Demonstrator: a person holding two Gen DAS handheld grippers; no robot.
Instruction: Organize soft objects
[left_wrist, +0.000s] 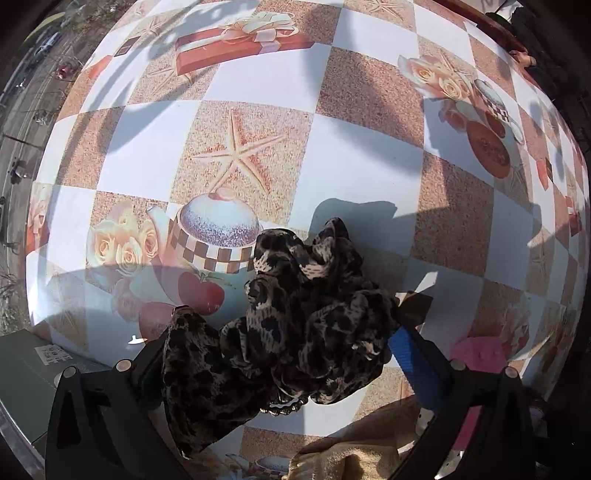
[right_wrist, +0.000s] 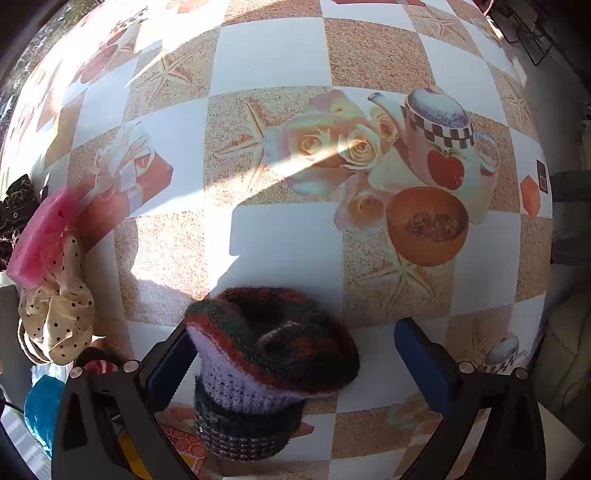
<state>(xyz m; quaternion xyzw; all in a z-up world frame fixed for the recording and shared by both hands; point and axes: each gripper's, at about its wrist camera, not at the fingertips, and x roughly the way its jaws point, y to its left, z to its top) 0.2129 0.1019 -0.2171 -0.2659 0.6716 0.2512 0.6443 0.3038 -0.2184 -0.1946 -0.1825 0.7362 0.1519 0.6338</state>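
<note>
Between the jaws of our left gripper sits a leopard-print scrunchie, its ruffles bunched up and spilling over the left finger, while the blue-padded right finger stands apart from the fabric; the jaws are spread, though we cannot tell whether the scrunchie rests on the desk or hangs from the left finger. Past it the checked tablecloth shows a printed teapot and starfish, and near the lower edge lie a beige knitted piece and something pink (half hidden behind the right finger). Our right gripper also has its jaws wide apart, and a knitted hat in white, orange and dark green lies on the desk between them, close against the left finger and well clear of the right. Off to the left in that view we see a pink fabric piece touching a cream polka-dot scrunchie, with a teal item below them.
</note>
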